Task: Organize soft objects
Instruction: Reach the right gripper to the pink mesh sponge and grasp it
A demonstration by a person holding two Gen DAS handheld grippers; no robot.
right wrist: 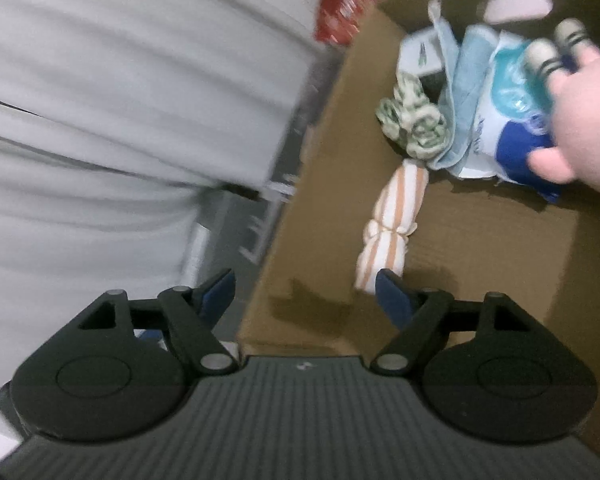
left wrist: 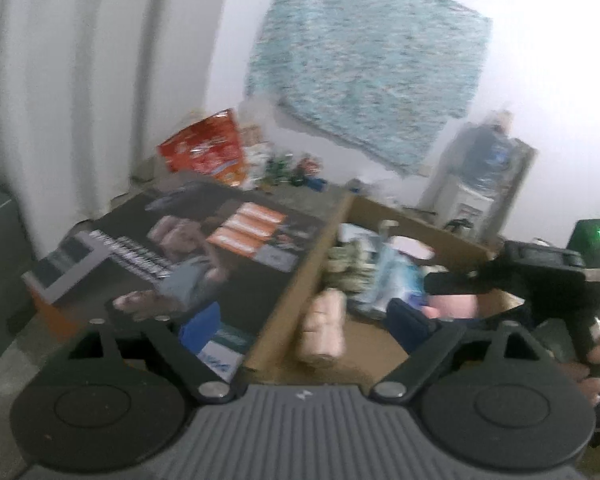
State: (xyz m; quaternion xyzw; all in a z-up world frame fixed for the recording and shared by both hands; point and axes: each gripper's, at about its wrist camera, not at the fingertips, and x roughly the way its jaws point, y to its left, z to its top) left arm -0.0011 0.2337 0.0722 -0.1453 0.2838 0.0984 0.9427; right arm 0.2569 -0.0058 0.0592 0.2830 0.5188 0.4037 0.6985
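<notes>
both grippers are empty with fingers spread apart: the right gripper (right wrist: 304,296) straddles the near wall of the cardboard box (right wrist: 320,216), the left gripper (left wrist: 296,328) hovers over the same wall from the other side. judging by this, an item has just gone in, so the step now is to back off cleanly; lift clear of the wall before swinging away, so a finger doesn't catch the cardboard. the orange-striped rolled cloth (right wrist: 392,216) lies on the box floor just beyond the right gripper, tied at its middle, soft and pale. further in sit a green patterned bundle (right wrist: 414,126), a light blue towel (right wrist: 456,92) and a pink plush toy (right wrist: 580,120), piled touching.
</notes>
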